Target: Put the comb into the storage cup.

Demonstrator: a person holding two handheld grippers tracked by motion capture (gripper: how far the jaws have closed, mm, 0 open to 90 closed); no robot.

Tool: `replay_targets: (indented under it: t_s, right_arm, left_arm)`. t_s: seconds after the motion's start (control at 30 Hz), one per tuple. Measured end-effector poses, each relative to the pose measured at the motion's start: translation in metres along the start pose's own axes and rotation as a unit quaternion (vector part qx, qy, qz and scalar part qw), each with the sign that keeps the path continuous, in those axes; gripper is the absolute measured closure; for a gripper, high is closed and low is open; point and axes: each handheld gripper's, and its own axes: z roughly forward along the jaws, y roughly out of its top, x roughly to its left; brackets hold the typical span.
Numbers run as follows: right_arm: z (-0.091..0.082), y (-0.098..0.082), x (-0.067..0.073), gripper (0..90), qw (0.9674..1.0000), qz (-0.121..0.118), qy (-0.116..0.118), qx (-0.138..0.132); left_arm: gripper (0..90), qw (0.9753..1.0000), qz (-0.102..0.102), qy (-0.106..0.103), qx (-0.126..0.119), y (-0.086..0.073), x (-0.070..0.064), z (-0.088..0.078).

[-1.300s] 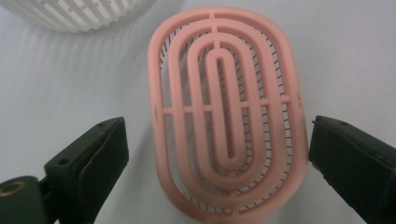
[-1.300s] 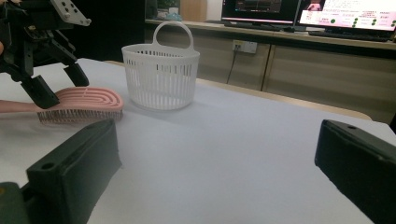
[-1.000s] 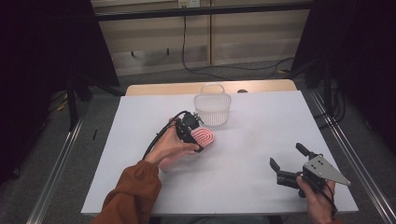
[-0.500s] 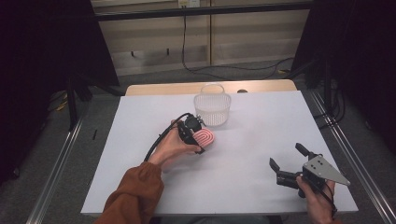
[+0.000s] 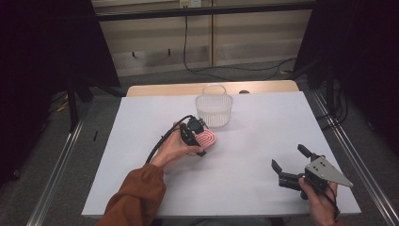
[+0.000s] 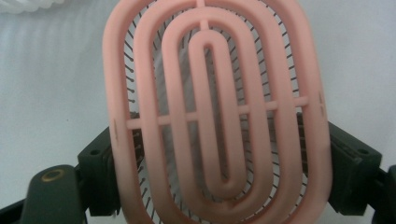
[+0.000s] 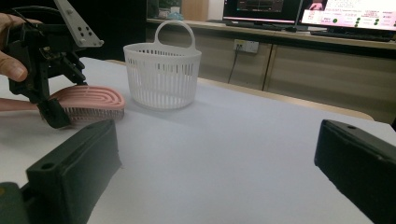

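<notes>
The left gripper (image 5: 200, 140), jaws just closing, clamps the pink brush (image 5: 208, 139) at the basket's (image 5: 214, 111) seven o'clock; right gripper (image 5: 291, 163) gapes wide.

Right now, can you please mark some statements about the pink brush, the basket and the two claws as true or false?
1. The left claw is closed on the pink brush. True; its jaws have just been closing and now press both sides of the brush.
2. The brush lies inside the white basket. False; it is on the table, in front of the basket.
3. The right claw holds nothing. True; its jaws stand open.
4. The basket is tipped over. False; it stands upright.
</notes>
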Motion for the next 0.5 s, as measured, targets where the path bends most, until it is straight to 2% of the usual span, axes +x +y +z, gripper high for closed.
replay_targets:
  t_s: [0.03,0.13,0.2,0.23,0.5]
  right_arm:
    - [0.0,0.0,0.0001,0.0,1.0,0.0,0.0,0.0]
    - [-0.0001,0.0001,0.0001,0.0,1.0,0.0,-0.001,0.0]
    - [-0.0001,0.0,-0.0001,0.0,1.0,0.0,-0.001,0.0]
    - [0.0,0.0001,-0.0002,0.0,1.0,-0.001,-0.002,-0.001]
    - [-0.0007,0.0004,-0.0002,0.0,1.0,-0.001,-0.005,-0.001]
  left_arm:
    - [18.0,1.0,0.003,-0.002,0.002,0.0001,0.0014,-0.0006]
    - [18.1,0.9999,-0.004,-0.009,0.0,-0.0009,0.0028,-0.0016]
    - [18.3,0.9999,0.0,-0.011,0.004,-0.0013,0.0029,-0.0023]
    - [18.3,0.9999,-0.003,-0.01,0.005,-0.0016,0.0022,-0.0023]
    - [18.4,0.9999,0.011,0.002,0.0,-0.0018,-0.0007,-0.0019]
